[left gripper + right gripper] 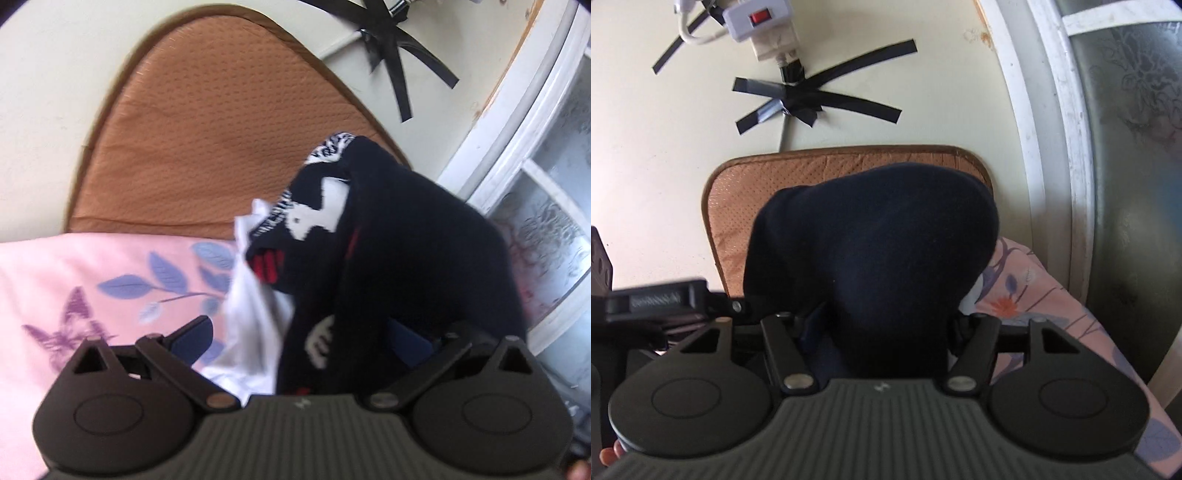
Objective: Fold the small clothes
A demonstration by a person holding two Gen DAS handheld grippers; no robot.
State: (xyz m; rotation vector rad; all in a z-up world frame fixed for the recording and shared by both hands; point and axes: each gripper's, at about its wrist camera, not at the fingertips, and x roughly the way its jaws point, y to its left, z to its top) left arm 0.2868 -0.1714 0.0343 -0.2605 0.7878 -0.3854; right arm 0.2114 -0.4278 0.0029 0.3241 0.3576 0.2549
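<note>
Nearest to the lens in the left wrist view is the left gripper (317, 332). Its jaws stand wide apart. One finger (194, 334) is free over the pink sheet (74, 273); the other is hidden behind dark cloth, so I cannot tell if its pad presses on anything. A navy garment (388, 236) with white and red figures hangs between the jaws. It is bunched together with a white cloth (251, 295), and both rise above the sheet.

In the right wrist view the right gripper (882, 325) has the same navy garment (871, 240) filling the gap between its fingers. The tips are covered, so a real grip cannot be confirmed; the jaws look partly open, and the cloth seems more draped over them than pinched.

Behind the garment stands a brown cushion (731, 192) against the wall, where a cable is fixed with black tape (812, 99).

The garment lies straight ahead of both grippers, and its long axis runs away from them towards the cushion. The two hands seem about equally near to it. I judge that it must first be spread flat on the sheet, apart from the white cloth, before any fold.
</note>
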